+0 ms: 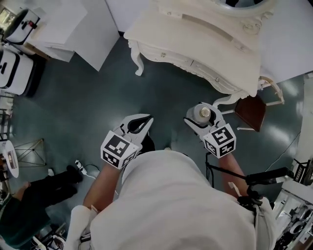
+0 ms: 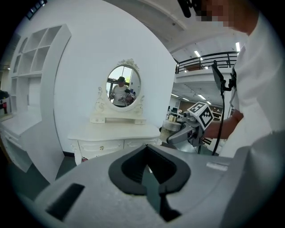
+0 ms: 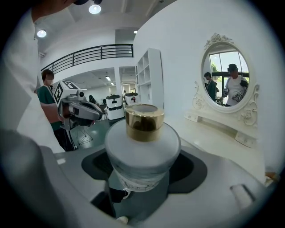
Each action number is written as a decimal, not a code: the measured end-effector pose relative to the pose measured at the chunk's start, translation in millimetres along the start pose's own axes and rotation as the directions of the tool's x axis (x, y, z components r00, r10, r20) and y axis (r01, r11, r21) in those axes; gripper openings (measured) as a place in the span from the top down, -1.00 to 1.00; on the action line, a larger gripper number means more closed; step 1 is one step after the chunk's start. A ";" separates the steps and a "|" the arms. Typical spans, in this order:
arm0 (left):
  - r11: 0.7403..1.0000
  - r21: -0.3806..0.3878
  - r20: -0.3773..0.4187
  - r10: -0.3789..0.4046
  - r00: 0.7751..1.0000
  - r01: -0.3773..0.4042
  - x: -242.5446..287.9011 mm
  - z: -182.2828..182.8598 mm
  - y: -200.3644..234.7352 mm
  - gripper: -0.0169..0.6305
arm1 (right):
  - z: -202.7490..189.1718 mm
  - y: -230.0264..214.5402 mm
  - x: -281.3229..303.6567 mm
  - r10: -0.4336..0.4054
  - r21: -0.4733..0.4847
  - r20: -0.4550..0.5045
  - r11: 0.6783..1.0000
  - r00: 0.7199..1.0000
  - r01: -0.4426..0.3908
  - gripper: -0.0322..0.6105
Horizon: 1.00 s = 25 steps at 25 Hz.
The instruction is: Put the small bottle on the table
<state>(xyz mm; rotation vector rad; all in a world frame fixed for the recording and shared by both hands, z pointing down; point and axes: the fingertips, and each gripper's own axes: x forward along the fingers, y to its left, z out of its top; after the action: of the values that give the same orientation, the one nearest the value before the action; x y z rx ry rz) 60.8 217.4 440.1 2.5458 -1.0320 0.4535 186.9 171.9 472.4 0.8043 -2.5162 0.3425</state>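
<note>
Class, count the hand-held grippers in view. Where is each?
2. The left hand-held gripper is over the floor, empty; the right hand-held gripper holds the small bottle.

- Open dark floor (image 1: 98,97) is left before the white dressing table (image 1: 171,41).
- Its top is seen bare up to the oval mirror (image 2: 123,85) at the far edge.
- The right end is blocked by a brown stool (image 1: 250,111); white panels (image 1: 93,34) stand far left.

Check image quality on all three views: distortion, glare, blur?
Head view: even light, sharp, pale glare patches on the dark green floor. Left tool view: heavy fisheye, black corners, walls bowed; ornate white dressing table crisp. Right tool view: same fisheye; frosted white small bottle with gold cap sharp, ceiling spotlight blown out.
</note>
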 end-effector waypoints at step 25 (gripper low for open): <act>0.995 0.031 -0.011 -0.097 0.995 0.097 67.5 117.0 305.9 0.94 | 196.2 -195.3 252.2 -0.133 0.031 0.023 0.991 0.991 0.132 -0.16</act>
<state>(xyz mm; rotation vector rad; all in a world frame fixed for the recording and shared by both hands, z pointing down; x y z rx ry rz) -92.8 -79.3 426.8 2.6050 -0.8997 0.4581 52.2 -176.8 450.0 0.9875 -2.4708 0.3270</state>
